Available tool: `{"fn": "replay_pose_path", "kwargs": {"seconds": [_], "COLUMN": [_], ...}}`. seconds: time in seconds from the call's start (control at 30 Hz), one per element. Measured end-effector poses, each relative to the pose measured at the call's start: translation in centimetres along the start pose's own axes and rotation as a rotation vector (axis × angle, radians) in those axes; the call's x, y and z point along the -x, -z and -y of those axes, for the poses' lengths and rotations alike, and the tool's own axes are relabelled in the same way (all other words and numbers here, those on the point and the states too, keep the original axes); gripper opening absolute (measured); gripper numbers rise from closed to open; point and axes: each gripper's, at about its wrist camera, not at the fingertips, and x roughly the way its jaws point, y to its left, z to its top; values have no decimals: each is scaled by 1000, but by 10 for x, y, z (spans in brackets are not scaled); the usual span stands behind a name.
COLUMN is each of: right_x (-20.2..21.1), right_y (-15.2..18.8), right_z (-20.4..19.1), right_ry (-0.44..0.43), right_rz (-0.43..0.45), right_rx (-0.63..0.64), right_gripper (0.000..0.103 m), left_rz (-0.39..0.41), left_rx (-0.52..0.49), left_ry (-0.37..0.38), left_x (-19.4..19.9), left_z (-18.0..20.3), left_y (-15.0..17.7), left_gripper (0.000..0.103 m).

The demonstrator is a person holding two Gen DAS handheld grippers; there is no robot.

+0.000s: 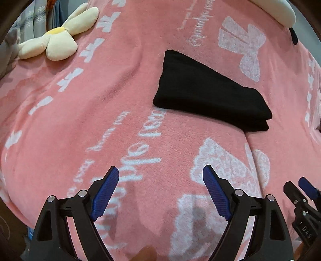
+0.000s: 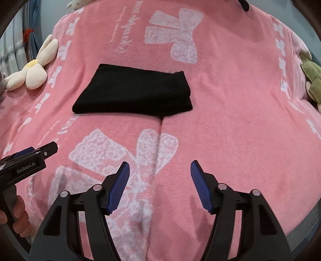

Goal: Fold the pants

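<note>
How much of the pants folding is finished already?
Nearly all, it seems. The black fabric pants lie as a compact folded stack on the pink fleece blanket. Nothing is in hand: the left gripper and right gripper are open, empty and apart from the stack. Little looks left, perhaps only tidying.

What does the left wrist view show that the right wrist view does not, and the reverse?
Only the left wrist view: a white padded cushion at the top edge. Only the right wrist view: an olive-green plush toy at the right edge. Both: the folded black pants lying on the pink fleece blanket with white bows, the cream flower-shaped plush toy, and the left gripper and right gripper, both open and empty.
</note>
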Motion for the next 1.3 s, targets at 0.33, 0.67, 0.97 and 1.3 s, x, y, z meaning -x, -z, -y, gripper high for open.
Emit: {"fn": "replay_pose_path", "kwargs": {"seconds": [0.33, 0.67, 0.97, 1.3], "right_x": [7, 15, 16, 18], "right_y": [1, 4, 8, 10], "right_z": [0, 3, -4, -10], "right_ry": [-7, 1, 1, 5], "right_rz": [20, 44, 42, 43], "right_rx": [-3, -12, 6, 1], "right_gripper": [65, 69, 69, 69], "left_rz": [37, 33, 34, 29], "left_rx": [-13, -74, -89, -92], "left_ry": [18, 10, -3, -12], "left_x": [13, 18, 20, 19], "left_z": [0, 10, 13, 14], "left_y": [7, 14, 15, 16], "left_gripper": [83, 83, 82, 82]}}
